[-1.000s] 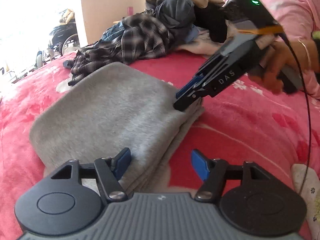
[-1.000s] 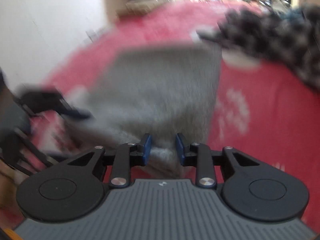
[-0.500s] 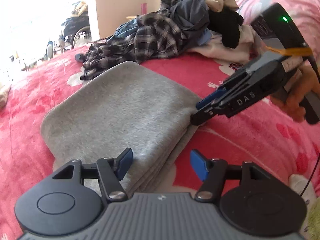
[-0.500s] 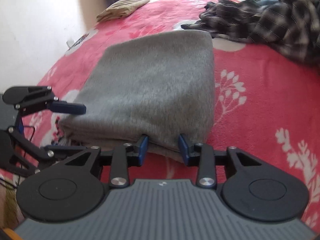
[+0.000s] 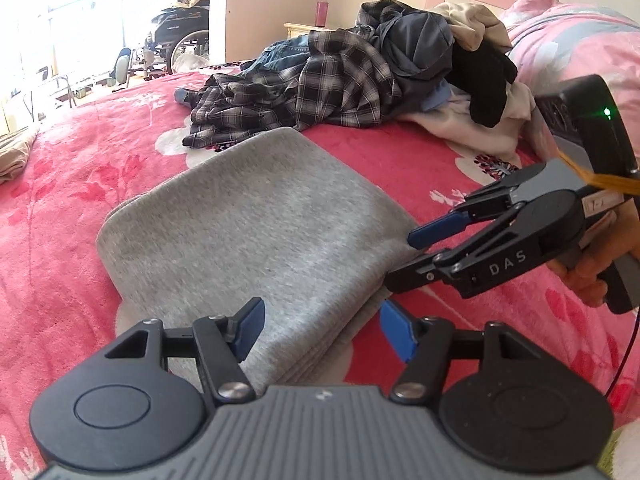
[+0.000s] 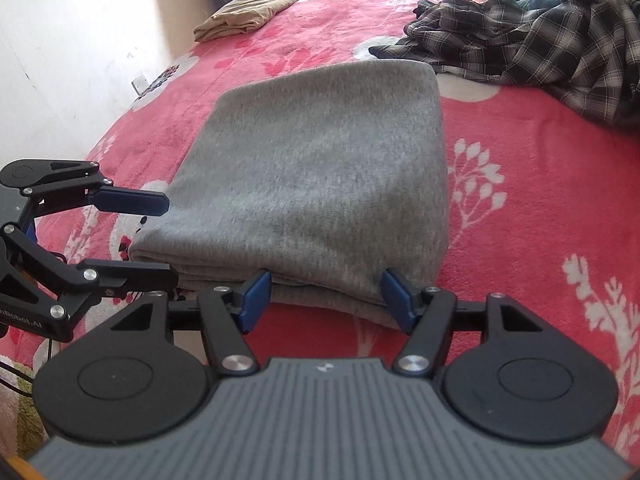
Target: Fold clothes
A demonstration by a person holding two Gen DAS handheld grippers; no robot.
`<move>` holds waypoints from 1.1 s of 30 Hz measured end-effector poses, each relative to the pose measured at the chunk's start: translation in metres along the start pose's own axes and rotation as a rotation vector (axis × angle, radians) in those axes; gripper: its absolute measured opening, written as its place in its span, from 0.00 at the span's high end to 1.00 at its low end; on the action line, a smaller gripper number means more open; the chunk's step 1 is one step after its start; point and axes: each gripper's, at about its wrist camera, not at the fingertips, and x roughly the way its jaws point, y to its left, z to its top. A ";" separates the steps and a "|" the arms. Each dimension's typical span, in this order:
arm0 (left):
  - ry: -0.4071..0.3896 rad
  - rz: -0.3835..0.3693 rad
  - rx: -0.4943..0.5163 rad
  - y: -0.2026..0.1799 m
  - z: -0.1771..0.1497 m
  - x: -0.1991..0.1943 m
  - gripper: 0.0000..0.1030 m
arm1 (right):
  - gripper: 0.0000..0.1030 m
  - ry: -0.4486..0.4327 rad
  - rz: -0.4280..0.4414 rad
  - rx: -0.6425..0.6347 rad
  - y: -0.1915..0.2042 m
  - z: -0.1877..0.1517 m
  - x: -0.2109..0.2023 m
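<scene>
Two handheld grippers, both spread wide, flank a folded grey garment on a red floral bedspread.

The left gripper (image 5: 322, 330) has its blue fingertips (image 5: 250, 322) parted, grasping nothing, at the near edge of the grey garment (image 5: 256, 224); the right gripper (image 6: 325, 300) is likewise released at the garment's stacked edge. The garment lies flat as a neat rectangle, its layers showing along the near side, on the bedspread (image 6: 540, 168). Beyond it, far right in the left wrist view, a heap of unfolded clothes (image 5: 384, 68) includes a plaid shirt (image 6: 532, 40). A tan folded cloth (image 6: 244, 16) rests far left by the wall. The person's hand (image 5: 600, 268) is partly cut off by the frame edge.
</scene>
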 end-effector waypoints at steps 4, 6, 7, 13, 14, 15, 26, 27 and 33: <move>-0.003 0.012 -0.021 0.005 0.002 -0.002 0.36 | 0.37 0.000 0.002 0.015 0.000 0.001 0.000; -0.007 0.021 -0.033 0.008 0.003 -0.003 0.35 | 0.35 0.000 0.005 0.021 0.001 0.002 -0.001; -0.009 0.026 -0.039 0.010 0.004 -0.004 0.35 | 0.34 0.001 0.007 0.024 0.001 0.002 -0.002; -0.019 0.053 -0.076 0.019 0.007 -0.008 0.34 | 0.24 -0.032 0.027 0.077 0.001 0.009 -0.015; -0.020 0.057 -0.082 0.021 0.008 -0.009 0.34 | 0.23 -0.034 0.029 0.091 0.000 0.011 -0.017; -0.022 0.062 -0.088 0.023 0.008 -0.010 0.33 | 0.23 -0.031 0.026 0.101 0.000 0.013 -0.018; -0.039 0.080 -0.192 0.046 0.020 -0.018 0.24 | 0.14 -0.078 -0.086 0.168 0.007 0.035 -0.035; -0.035 0.080 -0.200 0.047 0.020 -0.018 0.20 | 0.12 -0.069 -0.123 0.160 0.009 0.036 -0.035; -0.009 0.082 -0.232 0.049 0.020 -0.015 0.14 | 0.10 0.029 -0.263 0.122 0.022 0.041 -0.024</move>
